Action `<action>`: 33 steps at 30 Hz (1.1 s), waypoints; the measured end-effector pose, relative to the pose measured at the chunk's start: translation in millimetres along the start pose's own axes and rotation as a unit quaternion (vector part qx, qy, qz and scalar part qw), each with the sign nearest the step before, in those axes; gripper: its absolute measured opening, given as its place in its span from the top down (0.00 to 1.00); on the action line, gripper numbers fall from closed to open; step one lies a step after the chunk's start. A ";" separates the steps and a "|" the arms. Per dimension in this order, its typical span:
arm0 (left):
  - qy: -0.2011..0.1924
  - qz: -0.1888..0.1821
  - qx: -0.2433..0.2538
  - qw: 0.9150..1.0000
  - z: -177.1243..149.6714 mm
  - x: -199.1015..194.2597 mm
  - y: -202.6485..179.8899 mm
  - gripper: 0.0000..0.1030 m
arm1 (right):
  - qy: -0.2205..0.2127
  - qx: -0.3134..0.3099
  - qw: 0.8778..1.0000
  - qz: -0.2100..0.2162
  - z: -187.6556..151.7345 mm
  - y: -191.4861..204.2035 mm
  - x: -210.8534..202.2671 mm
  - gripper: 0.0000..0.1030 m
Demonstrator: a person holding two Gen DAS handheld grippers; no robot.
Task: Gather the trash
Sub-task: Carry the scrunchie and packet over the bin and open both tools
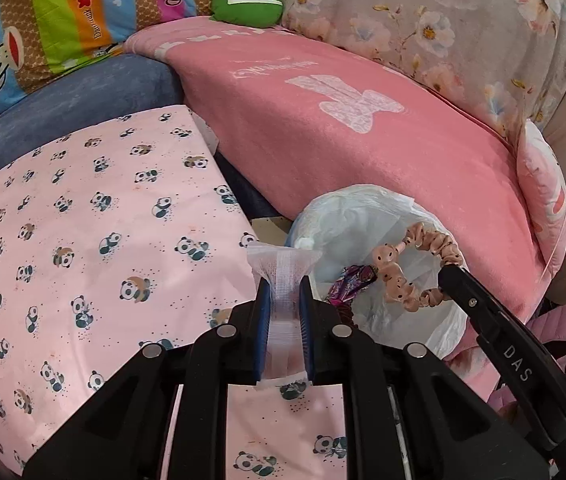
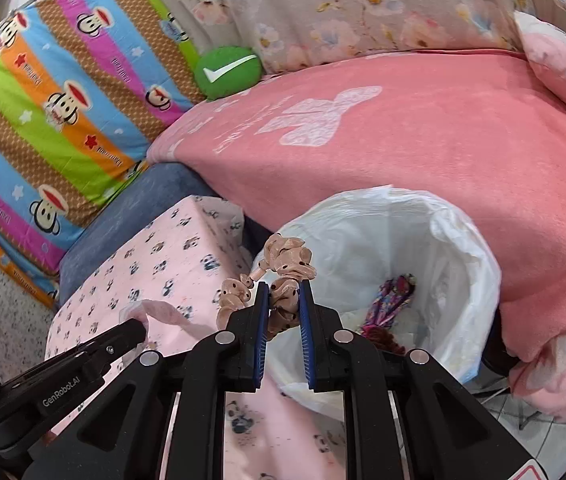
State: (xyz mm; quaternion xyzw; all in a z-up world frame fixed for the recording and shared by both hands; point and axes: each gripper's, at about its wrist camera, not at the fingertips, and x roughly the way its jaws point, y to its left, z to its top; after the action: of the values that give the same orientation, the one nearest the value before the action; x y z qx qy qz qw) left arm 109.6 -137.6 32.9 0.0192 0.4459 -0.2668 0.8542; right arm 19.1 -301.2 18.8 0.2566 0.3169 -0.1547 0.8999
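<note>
Bin bag (image 2: 463,248) mouth wide open, wedged between panda-print surface (image 1: 83,220) and pink blanket (image 2: 423,152); blanket edge overhangs bag's far rim. Room free above the opening. Right gripper (image 2: 285,292) nearly closed, pinching beige dotted scrunchie (image 2: 287,264) over bag's near-left rim. Left gripper (image 1: 286,292) closed on clear plastic wrapper (image 1: 283,276), beside bag, over panda surface edge. Purple wrapper (image 2: 391,296) lies inside bag.
</note>
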 end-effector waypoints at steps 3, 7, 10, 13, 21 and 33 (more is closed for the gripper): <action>0.003 -0.011 0.012 1.000 2.6 4.3 -16.4 0.87 | -0.005 0.015 1.000 -0.008 2.2 -17.5 -3.6 0.87; 0.005 -0.028 0.032 0.999 7.0 9.5 -39.8 0.87 | -0.009 0.031 0.999 -0.019 4.3 -38.7 -6.8 0.87; 0.007 -0.035 0.044 0.998 10.2 14.3 -54.9 0.87 | -0.011 0.041 0.999 -0.025 5.0 -51.6 -8.3 0.87; 0.012 -0.047 0.052 0.997 13.2 22.1 -67.7 0.86 | -0.011 0.048 0.998 -0.031 5.0 -62.2 -7.8 0.87; 0.022 -0.038 0.047 0.998 15.1 40.9 -74.8 0.63 | 0.001 0.050 0.998 -0.037 4.7 -73.1 5.4 0.87; 0.025 0.004 0.018 1.000 7.6 43.7 -33.5 0.63 | 0.018 0.022 0.999 -0.027 4.9 -42.3 33.0 0.75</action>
State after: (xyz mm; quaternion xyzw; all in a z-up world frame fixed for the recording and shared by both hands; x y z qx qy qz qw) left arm 119.6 -187.5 10.6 0.0433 0.4618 -0.2710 0.8434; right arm 27.7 -342.5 -14.8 0.2701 0.3364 -0.1813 0.8838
